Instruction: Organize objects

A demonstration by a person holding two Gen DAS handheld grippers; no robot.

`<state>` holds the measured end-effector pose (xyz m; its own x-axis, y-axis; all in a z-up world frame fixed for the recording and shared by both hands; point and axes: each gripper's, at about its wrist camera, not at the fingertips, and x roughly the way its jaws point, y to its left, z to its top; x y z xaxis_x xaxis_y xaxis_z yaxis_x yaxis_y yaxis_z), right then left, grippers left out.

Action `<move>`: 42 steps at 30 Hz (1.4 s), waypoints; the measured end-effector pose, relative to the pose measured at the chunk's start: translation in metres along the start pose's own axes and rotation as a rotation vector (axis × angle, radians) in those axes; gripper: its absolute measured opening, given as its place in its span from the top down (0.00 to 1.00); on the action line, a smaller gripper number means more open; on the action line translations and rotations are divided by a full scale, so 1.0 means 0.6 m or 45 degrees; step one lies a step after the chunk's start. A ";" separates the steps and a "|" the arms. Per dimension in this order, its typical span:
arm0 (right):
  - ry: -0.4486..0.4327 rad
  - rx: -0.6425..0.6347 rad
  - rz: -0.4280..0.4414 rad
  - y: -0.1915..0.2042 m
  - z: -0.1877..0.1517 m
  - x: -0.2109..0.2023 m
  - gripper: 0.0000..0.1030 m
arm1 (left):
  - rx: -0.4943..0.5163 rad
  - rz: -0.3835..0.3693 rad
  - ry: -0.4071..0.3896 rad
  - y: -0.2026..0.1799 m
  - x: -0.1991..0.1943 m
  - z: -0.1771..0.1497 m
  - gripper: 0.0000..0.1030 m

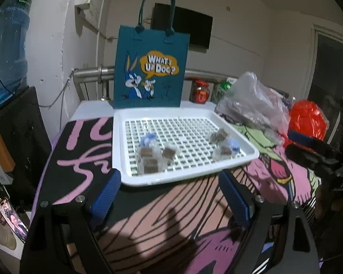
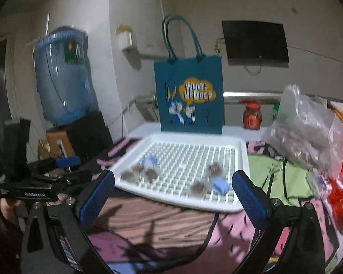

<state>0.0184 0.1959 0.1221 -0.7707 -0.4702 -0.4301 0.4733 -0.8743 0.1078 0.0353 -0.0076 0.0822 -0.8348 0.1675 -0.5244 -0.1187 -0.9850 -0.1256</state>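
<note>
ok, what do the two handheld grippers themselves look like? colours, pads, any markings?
Both match: black angular frames, two fingers each faced with blue ribbed pads, silver bolt heads at the finger bases. Left gripper; right gripper. In the right wrist view the left gripper's black body bears small white lettering, too blurred to read. No cables or sleeves show.

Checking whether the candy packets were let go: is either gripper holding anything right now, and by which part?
Nothing is held. The left gripper and right gripper both stand open and empty, short of the white tray, where the wrapped candy packets lie.
</note>
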 end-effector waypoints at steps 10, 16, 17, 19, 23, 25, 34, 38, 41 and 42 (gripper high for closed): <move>0.121 -0.002 -0.097 -0.012 -0.052 0.035 0.00 | 0.020 0.022 0.159 -0.013 0.054 -0.042 0.14; 0.208 0.022 -0.126 -0.022 -0.068 0.065 0.00 | 0.013 0.030 0.225 -0.013 0.077 -0.053 0.14; 0.220 0.025 -0.130 -0.023 -0.071 0.069 0.00 | 0.006 0.031 0.244 -0.012 0.081 -0.053 0.14; 0.239 0.025 -0.140 -0.024 -0.075 0.075 0.00 | -0.011 0.038 0.268 -0.008 0.087 -0.053 0.14; 0.277 0.026 -0.152 -0.026 -0.083 0.085 0.00 | -0.036 0.042 0.299 -0.001 0.094 -0.055 0.14; 0.293 0.032 -0.156 -0.028 -0.083 0.089 0.00 | -0.027 0.040 0.307 -0.003 0.097 -0.056 0.14; 0.395 0.023 -0.176 -0.027 -0.089 0.113 0.00 | -0.004 0.047 0.363 -0.010 0.111 -0.058 0.14; 0.407 0.033 -0.186 -0.030 -0.091 0.115 0.00 | 0.000 0.050 0.373 -0.011 0.113 -0.060 0.14; 0.417 0.041 -0.191 -0.033 -0.090 0.118 0.00 | 0.005 0.048 0.386 -0.011 0.115 -0.060 0.14; 0.426 0.042 -0.192 -0.033 -0.091 0.120 0.00 | 0.006 0.044 0.394 -0.011 0.117 -0.061 0.14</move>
<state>-0.0231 0.1862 0.0403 -0.6459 -0.2753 -0.7121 0.3471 -0.9366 0.0472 -0.0031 0.0119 0.0154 -0.6354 0.1382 -0.7597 -0.0961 -0.9904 -0.0999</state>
